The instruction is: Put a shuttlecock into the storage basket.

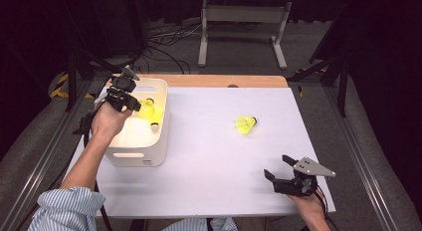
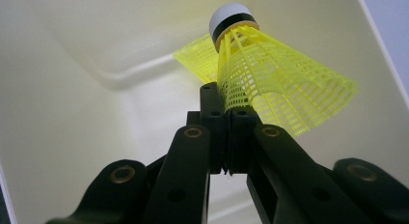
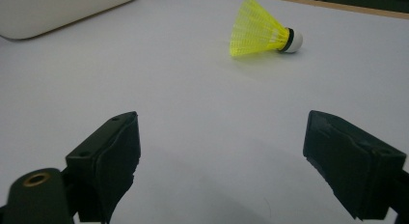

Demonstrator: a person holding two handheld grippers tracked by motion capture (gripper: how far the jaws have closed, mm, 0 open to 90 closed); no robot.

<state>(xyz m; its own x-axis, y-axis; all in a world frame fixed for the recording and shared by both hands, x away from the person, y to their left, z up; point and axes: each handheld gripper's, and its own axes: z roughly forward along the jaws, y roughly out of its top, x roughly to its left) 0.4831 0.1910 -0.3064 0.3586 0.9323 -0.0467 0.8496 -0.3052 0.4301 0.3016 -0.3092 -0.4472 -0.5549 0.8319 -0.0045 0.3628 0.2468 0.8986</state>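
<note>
We have a yellow shuttlecock (image 2: 270,79) pinched by its net skirt in the left tongs (image 2: 226,132), low inside the white bin (image 1: 161,116) at the bench's (image 1: 209,161) left edge. Another shuttlecock (image 1: 153,122) already lies in there. We should let go softly, then lift straight up. The right tongs (image 3: 219,151) are spread wide and hold nothing, near the front right corner. One more shuttlecock (image 3: 263,31) lies on the bench in front of them.

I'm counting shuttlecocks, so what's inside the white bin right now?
Inside the white bin, the left tool grips a yellow shuttlecock by its skirt. Another yellow skirt peeks out behind it. The hand hides part of the floor.
</note>
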